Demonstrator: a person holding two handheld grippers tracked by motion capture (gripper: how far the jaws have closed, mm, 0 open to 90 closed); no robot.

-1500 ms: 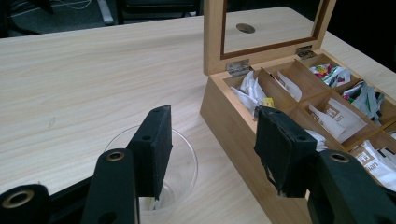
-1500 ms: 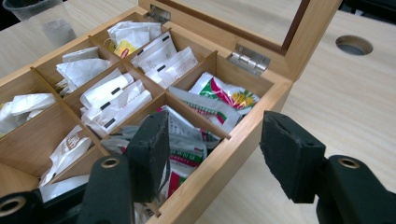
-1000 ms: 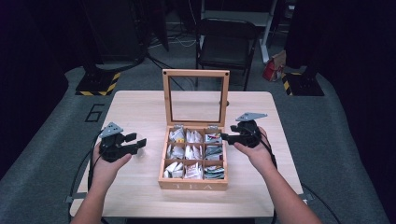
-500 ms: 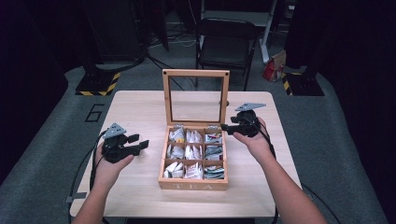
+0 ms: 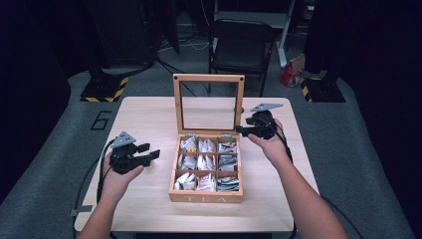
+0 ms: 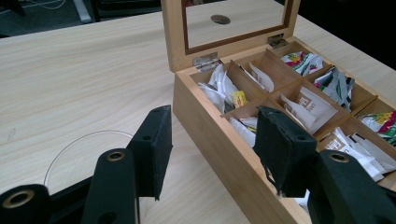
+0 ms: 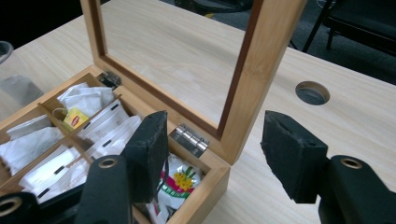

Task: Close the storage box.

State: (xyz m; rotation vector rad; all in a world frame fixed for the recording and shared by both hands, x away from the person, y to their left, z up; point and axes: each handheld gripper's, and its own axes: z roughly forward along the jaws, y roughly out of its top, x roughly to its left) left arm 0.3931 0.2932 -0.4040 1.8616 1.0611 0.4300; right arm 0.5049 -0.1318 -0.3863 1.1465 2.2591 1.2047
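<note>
wooden tea box (image 5: 206, 191) mid-desk (image 5: 144, 112), its glass-paned lid (image 5: 208, 102) upright. right tongs (image 5: 247, 130) open, straddling the lid's right frame edge without touching; left tongs (image 5: 149, 154) open, empty, left of the box. lid likely stiff, light, hinged; glass fragile, so grip the wood frame. "tea" engraved on the front.

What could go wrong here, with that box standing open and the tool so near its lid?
The right hand-held gripper, jaws open, sits by the upright glass lid; a nudge might slam it shut or tip the tea box. Loose tea bags poke above their compartments and might get pinched if it closes.
</note>
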